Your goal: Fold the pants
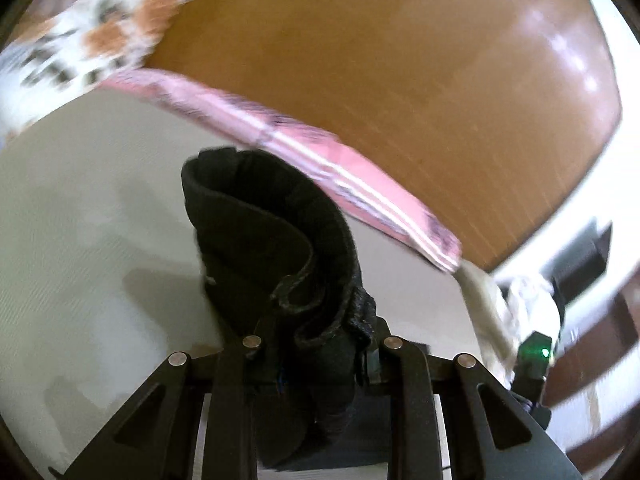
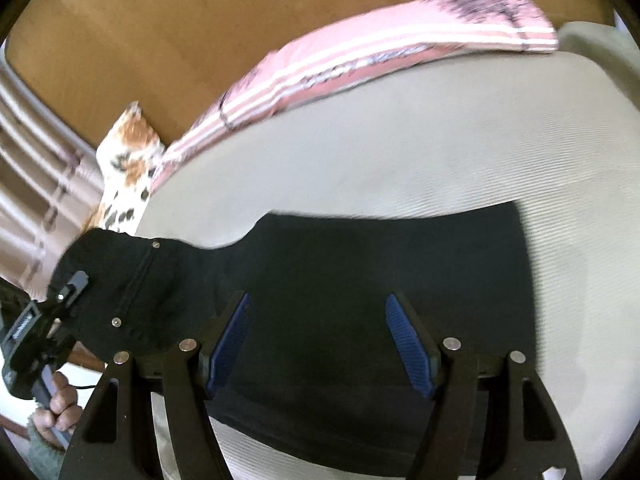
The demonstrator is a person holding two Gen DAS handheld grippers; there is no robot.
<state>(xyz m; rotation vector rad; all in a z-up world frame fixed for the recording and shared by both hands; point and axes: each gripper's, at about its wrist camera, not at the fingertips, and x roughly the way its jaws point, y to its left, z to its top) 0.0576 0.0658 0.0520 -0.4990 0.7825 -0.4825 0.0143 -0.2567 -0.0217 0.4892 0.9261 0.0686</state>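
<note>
Black pants (image 2: 340, 280) lie partly flat on a pale mattress (image 2: 400, 152). The waistband end with its metal rivets is lifted at the left. My left gripper (image 1: 316, 344) is shut on that bunched waistband (image 1: 272, 220), which rises in front of the left wrist camera. It also shows at the far left of the right wrist view (image 2: 72, 284), pinching the fabric. My right gripper (image 2: 318, 340) is open and empty. It hovers just above the flat middle part of the pants, blue pads (image 2: 408, 344) spread wide.
A pink striped cloth (image 2: 360, 64) lies along the far mattress edge, beside a floral pillow (image 2: 128, 160). A wooden headboard (image 1: 400, 60) stands behind. The person's hand (image 2: 60, 404) holds the left gripper handle. White bundled cloth (image 1: 528, 308) lies at the right.
</note>
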